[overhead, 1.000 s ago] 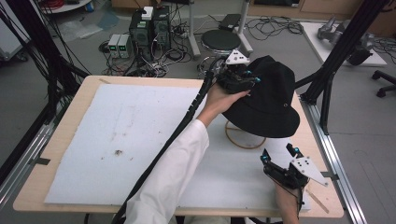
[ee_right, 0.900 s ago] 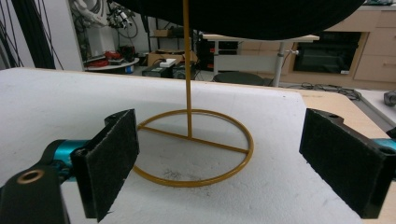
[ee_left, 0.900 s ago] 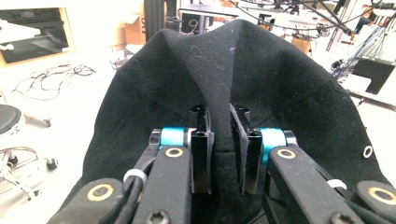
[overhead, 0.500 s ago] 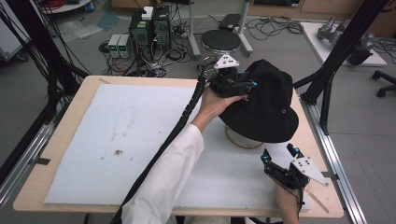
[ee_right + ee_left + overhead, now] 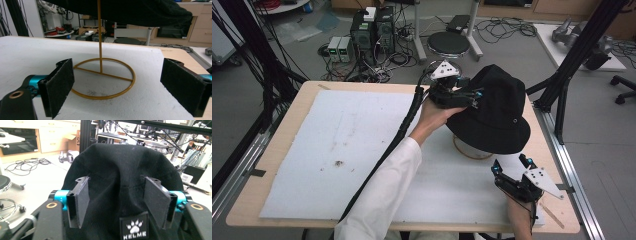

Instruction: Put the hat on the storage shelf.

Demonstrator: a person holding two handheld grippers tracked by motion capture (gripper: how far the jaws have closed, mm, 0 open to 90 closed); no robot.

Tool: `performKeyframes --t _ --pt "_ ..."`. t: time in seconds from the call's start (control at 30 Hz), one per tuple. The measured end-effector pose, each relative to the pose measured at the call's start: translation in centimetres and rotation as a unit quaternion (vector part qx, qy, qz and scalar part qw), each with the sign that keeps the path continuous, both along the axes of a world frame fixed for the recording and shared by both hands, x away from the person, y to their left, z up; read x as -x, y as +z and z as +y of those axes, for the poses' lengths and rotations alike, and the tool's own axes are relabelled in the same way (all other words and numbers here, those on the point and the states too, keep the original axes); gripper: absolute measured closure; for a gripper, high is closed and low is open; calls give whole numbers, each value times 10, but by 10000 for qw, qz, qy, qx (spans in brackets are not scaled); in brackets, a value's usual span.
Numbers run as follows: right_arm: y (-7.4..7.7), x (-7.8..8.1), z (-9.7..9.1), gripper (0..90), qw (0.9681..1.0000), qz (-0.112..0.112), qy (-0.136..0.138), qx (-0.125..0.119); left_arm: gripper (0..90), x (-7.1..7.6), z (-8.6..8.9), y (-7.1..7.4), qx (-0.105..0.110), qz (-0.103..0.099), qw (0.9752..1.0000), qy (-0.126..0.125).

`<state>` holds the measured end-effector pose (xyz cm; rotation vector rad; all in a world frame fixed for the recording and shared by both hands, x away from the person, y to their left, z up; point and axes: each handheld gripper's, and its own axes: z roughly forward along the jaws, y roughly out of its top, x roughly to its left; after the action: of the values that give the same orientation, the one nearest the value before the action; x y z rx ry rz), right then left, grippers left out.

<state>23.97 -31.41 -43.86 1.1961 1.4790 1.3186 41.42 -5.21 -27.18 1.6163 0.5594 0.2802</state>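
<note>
While its two fingers [image 5: 81, 202] have just been spreading and stand released either side of the crown, the left gripper [image 5: 457, 95] sits against one black hat [image 5: 494, 115], perched atop one yellow stand [image 5: 101, 75]. Near the stand's ring, the right gripper [image 5: 512, 167] gapes open, holding nothing, on the worktop [image 5: 287, 125].

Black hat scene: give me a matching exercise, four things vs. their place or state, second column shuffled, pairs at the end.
Things:
1. hat
2. stand
3. left gripper
4. right gripper

Place or state:
A. yellow wire ring base with an upright rod, on the white mat
B. open near the table's front right corner, apart from the hat
C. black, perched on top of the rod
D. jaws just been opening, pads apart on either side of the hat's crown

Pairs: 1-C, 2-A, 3-D, 4-B
</note>
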Motion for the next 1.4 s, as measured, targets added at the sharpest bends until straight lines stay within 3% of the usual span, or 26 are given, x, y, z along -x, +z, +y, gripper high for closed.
performKeyframes --t 0.17,0.3,0.63,0.87,1.07,1.4 --pt "0 0 0 111 10000 12 -1 -4 338 3 8 0 -75 10 9999 85" --pt "0 0 -1 111 10000 3 -1 9 326 7 18 4 -2 -61 9998 182" --pt "0 0 0 111 10000 15 -12 2 308 14 59 9 121 -196 9982 552" --pt "0 0 0 111 10000 17 -24 19 307 26 97 3 42 -437 9940 1002" --pt "0 0 2 111 10000 11 -24 43 307 34 122 -1 98 -525 9904 1273" --pt "0 0 3 111 10000 24 -33 74 307 48 172 -13 145 -465 9846 1680"
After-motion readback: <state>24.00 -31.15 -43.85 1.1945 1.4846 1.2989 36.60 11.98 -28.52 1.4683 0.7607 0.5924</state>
